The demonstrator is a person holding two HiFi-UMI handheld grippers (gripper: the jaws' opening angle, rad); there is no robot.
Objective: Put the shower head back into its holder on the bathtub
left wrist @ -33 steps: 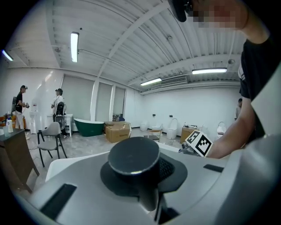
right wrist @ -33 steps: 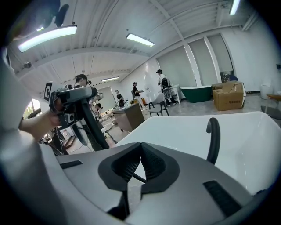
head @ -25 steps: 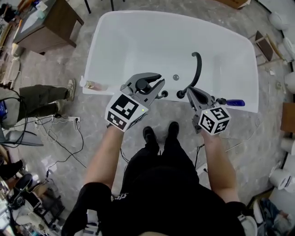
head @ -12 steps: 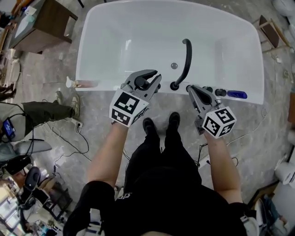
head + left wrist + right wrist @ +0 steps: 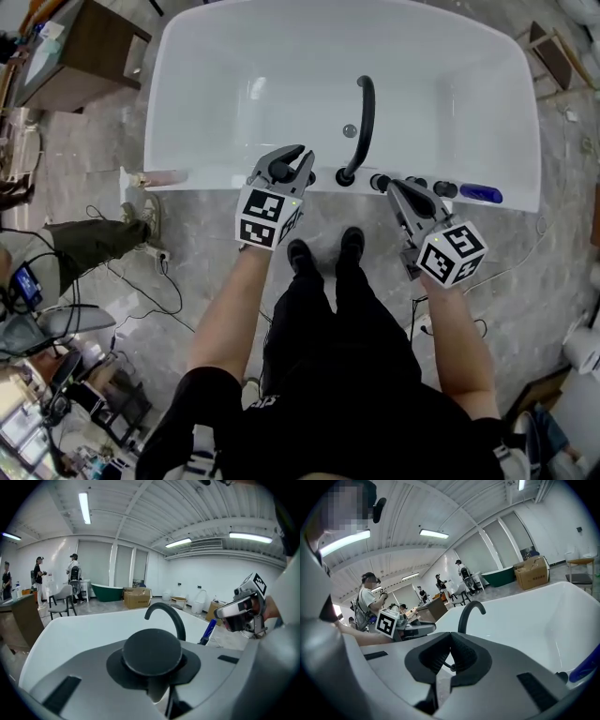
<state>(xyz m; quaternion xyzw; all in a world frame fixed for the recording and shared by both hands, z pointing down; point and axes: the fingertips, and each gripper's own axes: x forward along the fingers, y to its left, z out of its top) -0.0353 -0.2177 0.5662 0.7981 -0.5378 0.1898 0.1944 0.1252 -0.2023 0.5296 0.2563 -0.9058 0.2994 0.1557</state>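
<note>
Both lowered | left hand-held gripper [image 5: 298, 161] clamps one shower head [image 5: 152, 651] | right hand-held gripper [image 5: 394, 186] closed

The shower head [image 5: 152, 651] is a black round disc with its flat face up, clamped between the left gripper's [image 5: 298, 159] jaws. It sits over the near rim of the white bathtub [image 5: 234, 112], just left of the black arched spout [image 5: 362, 117].

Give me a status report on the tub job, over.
Left gripper jaws shut on black shower head, at bathtub near rim. Right gripper jaws shut, empty. Shower head not yet seated. Black spout close by, nothing seen blocking.
</note>
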